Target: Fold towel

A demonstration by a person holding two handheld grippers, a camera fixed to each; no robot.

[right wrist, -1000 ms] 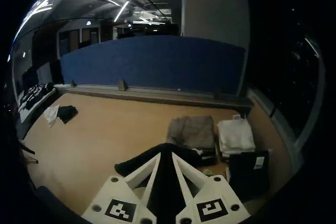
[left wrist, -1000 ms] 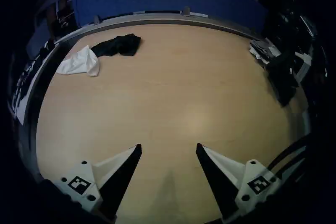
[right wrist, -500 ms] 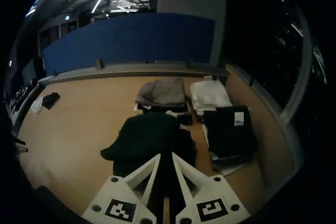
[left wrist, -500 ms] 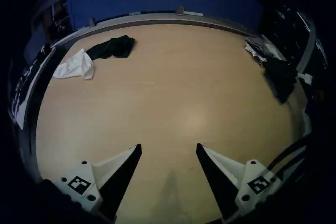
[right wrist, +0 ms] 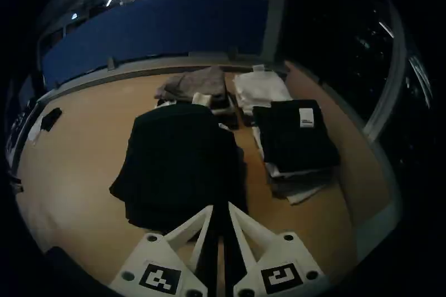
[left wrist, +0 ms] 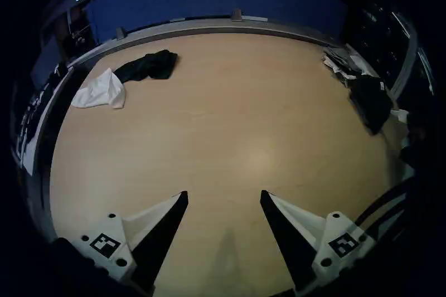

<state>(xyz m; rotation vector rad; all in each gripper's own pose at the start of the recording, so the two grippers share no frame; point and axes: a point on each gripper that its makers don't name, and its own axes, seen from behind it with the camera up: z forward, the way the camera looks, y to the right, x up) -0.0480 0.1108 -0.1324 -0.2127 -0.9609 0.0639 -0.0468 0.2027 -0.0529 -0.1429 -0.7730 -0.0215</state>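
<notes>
Towel (right wrist: pixel 178 163) lowered since 1 s ago, now just beside stack (right wrist: pixel 292 141) | right hand-held gripper (right wrist: pixel 220 210) pinched on its edge | left hand-held gripper (left wrist: pixel 224 194) wide open, empty | likely set-down, release next

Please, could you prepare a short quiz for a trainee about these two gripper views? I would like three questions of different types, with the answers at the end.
1. True or false: the left gripper is shut on something.
2. What does the right gripper pinch? A a cup; B the dark towel; C nothing.
3. Short answer: in the left gripper view, far off on the table, what colour is the loose cloth lying beside the crumpled dark cloth?

Key: 1 false, its fingers stand wide apart over bare wood. 2 B. 3 white.
</notes>
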